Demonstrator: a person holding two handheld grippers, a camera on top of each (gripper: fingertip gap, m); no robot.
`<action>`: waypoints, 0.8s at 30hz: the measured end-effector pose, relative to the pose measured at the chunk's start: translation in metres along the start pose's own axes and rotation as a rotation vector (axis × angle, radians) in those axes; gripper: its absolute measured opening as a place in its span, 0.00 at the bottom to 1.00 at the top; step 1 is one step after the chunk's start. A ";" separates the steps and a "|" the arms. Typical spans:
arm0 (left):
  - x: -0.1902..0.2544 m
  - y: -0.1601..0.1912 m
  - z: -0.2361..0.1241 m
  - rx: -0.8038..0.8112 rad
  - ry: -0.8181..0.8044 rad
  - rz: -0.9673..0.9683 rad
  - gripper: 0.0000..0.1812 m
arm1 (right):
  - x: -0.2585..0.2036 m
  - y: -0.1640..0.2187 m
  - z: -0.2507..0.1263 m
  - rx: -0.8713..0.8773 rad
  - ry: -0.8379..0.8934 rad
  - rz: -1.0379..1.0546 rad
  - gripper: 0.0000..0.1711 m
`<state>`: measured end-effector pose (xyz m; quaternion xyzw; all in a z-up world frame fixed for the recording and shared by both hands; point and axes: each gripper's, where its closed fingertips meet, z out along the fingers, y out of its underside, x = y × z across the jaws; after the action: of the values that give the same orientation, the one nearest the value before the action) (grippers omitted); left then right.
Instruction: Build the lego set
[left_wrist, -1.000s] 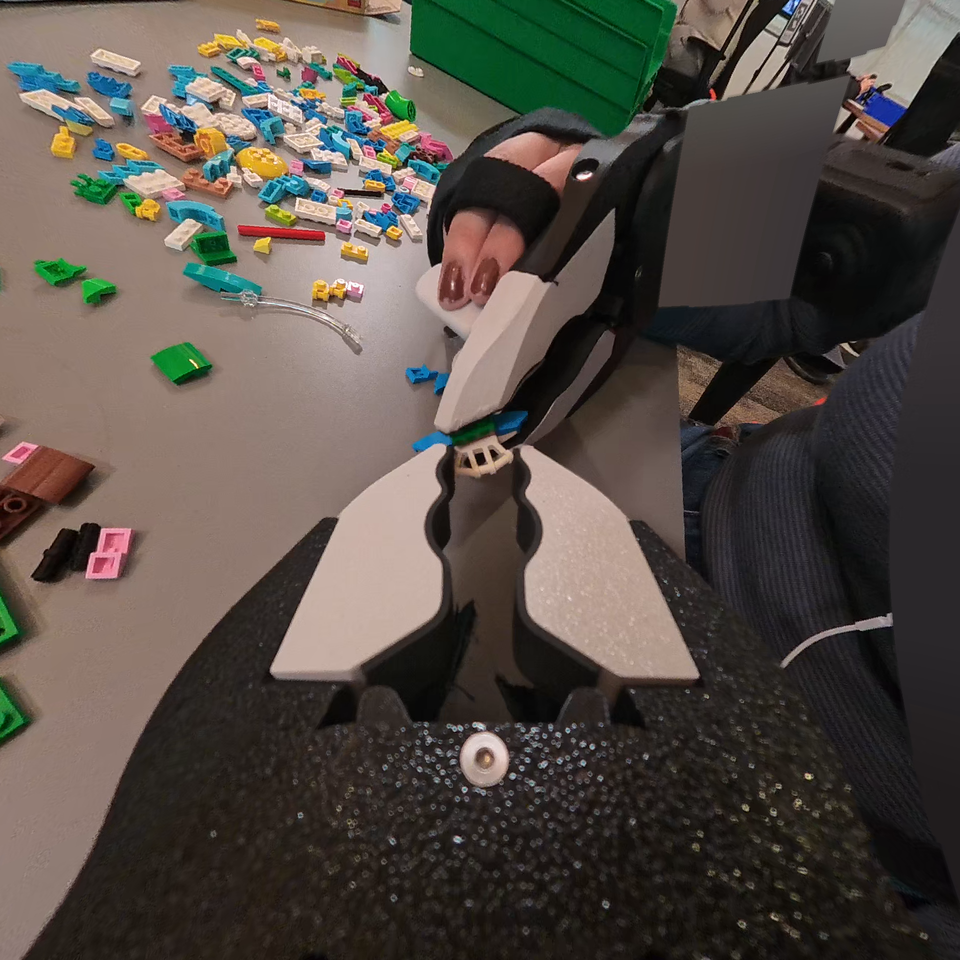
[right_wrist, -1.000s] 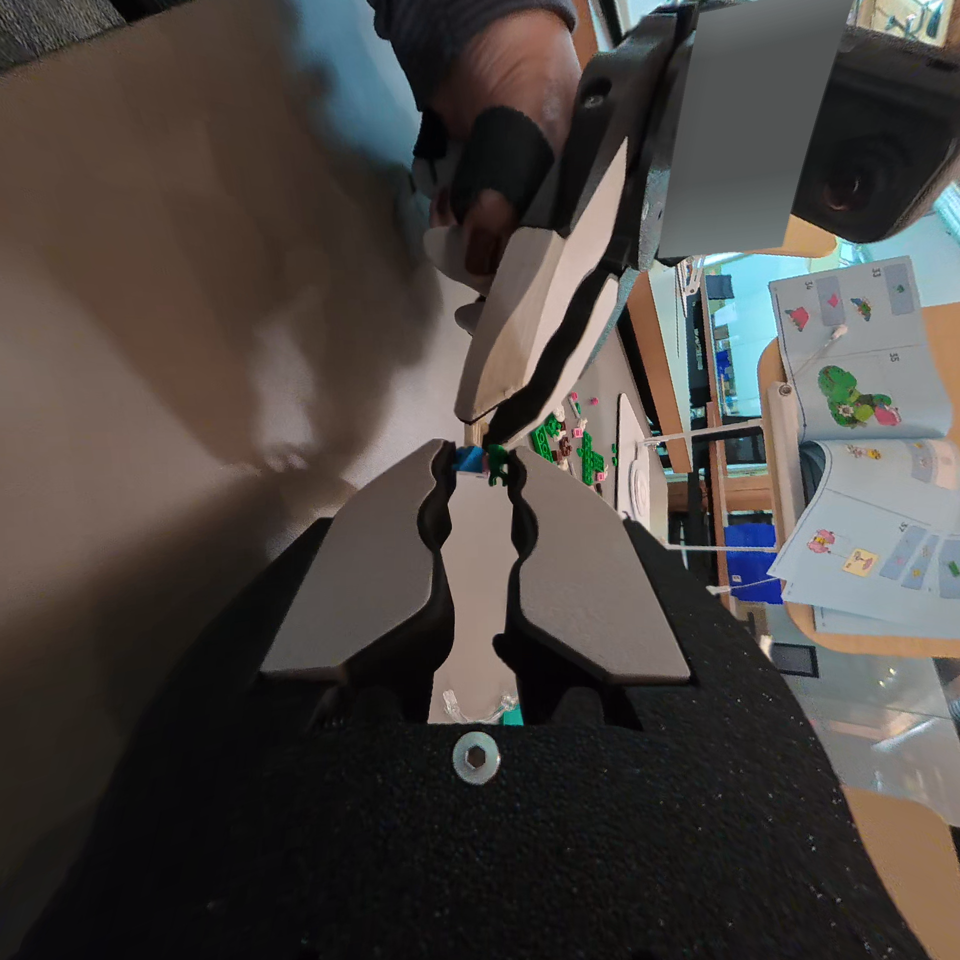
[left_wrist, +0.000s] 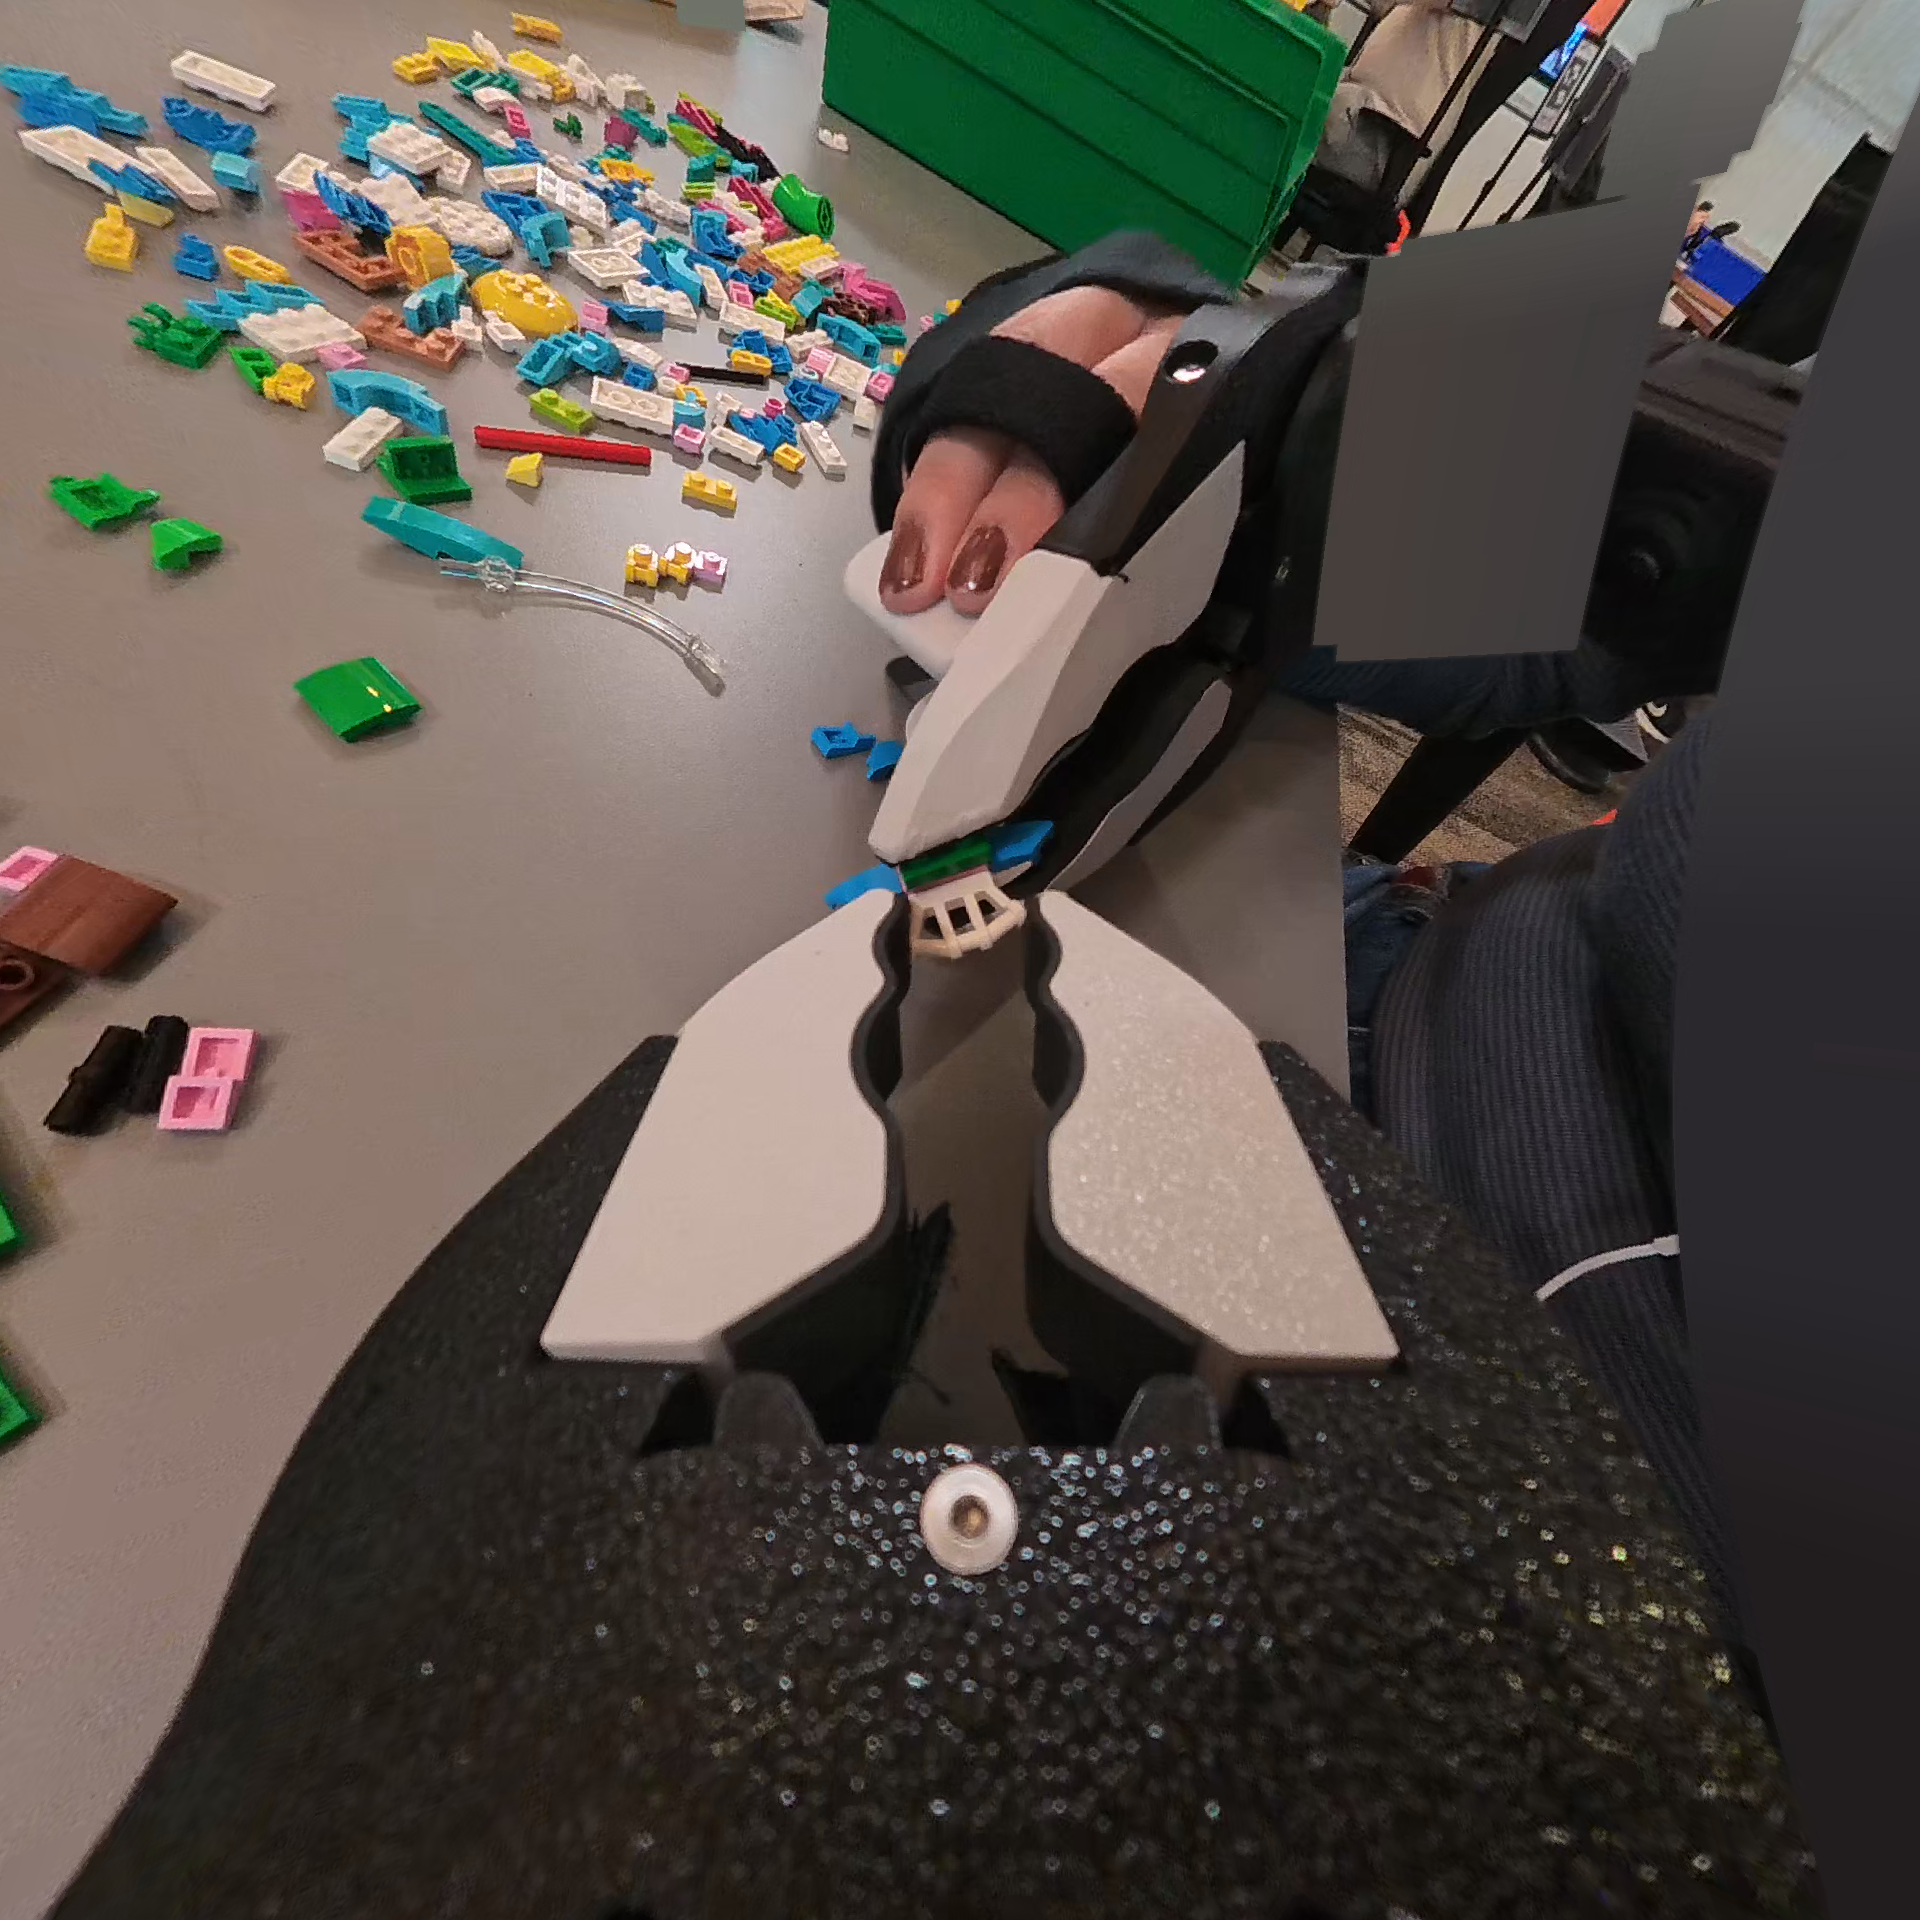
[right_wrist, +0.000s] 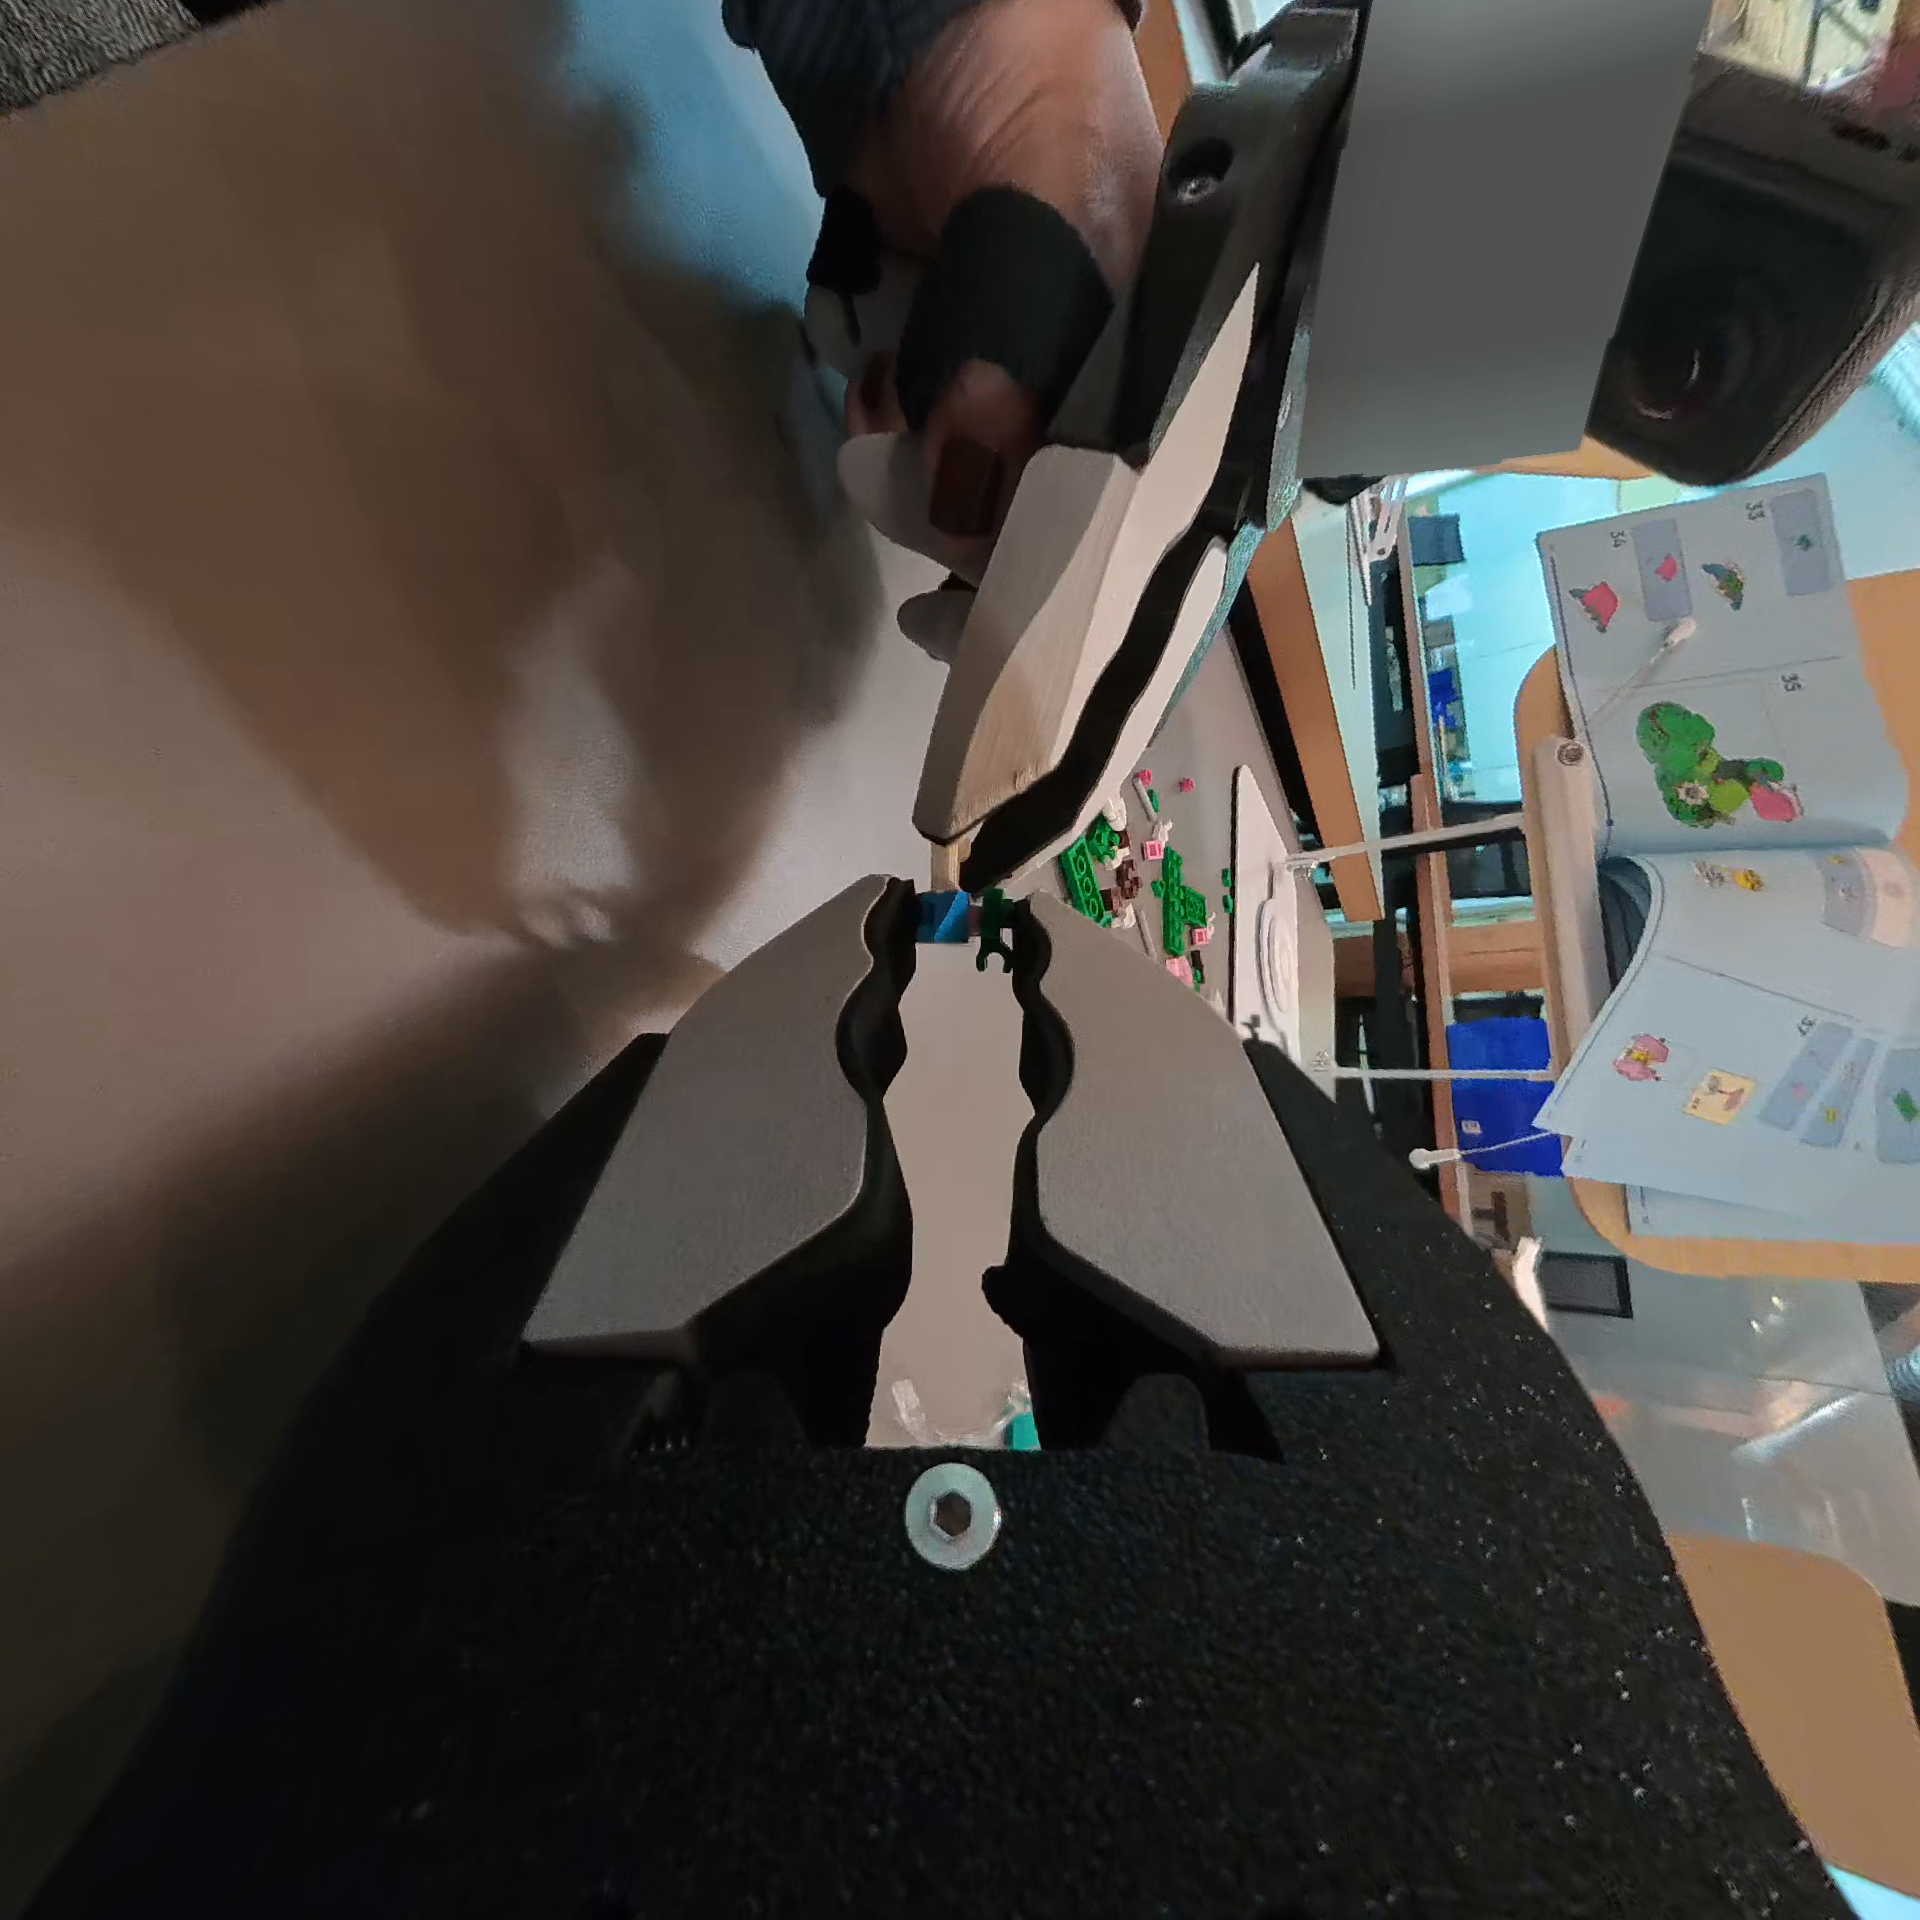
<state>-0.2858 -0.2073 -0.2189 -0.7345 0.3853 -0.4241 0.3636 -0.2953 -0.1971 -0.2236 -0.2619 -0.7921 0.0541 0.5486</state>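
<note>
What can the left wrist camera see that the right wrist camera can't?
Only the left wrist view shows the big pile of loose bricks, the green bin and the white cage piece. Only the right wrist view shows the open instruction booklet and some green plates behind. Both show the two sets of jaws meeting on one small blue and green assembly.

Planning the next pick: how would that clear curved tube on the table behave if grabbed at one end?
The clear curved tube is long and thin, so it would probably flex or droop. Its glossy surface suggests it may slip in the tongs. Lying loose on the grey table, it looks light and likely to skid if nudged.
</note>
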 end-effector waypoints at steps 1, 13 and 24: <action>0.000 -0.001 -0.001 0.007 0.003 -0.001 0.11 | 0.000 0.000 0.000 -0.009 0.002 -0.008 0.10; -0.005 -0.010 -0.004 0.058 -0.063 0.077 0.10 | 0.007 0.008 0.000 -0.044 0.004 0.115 0.10; -0.017 -0.011 0.006 -0.094 -0.428 0.698 0.06 | 0.008 0.018 -0.001 -0.027 -0.042 0.287 0.10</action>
<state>-0.2837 -0.1859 -0.2175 -0.6472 0.5458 -0.0948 0.5237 -0.2902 -0.1782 -0.2225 -0.3785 -0.7586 0.1267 0.5150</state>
